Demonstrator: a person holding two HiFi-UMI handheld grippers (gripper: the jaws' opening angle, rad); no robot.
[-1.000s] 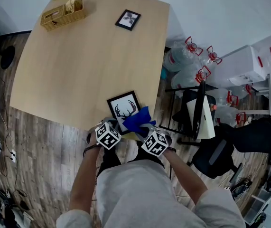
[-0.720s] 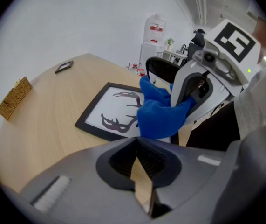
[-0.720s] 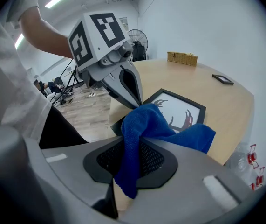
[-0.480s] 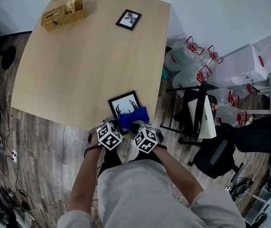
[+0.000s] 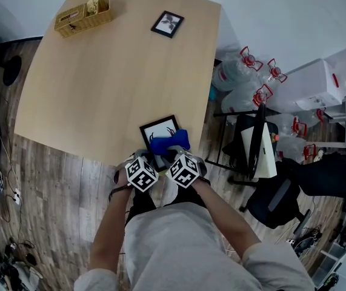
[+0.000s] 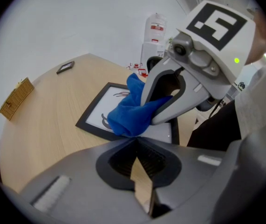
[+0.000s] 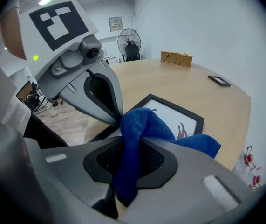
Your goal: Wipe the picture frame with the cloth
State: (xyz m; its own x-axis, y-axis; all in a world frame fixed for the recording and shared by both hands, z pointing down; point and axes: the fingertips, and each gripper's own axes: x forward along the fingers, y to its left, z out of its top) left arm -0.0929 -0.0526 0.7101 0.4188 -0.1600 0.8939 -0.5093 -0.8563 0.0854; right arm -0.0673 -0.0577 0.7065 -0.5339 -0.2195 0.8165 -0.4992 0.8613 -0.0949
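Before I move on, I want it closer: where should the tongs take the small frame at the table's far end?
Likely its black rim, spanning two opposite edges from above: the small frame lies flat on the table, leaving no underside to reach.

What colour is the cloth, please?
The cloth is blue, clearest in the right gripper view.
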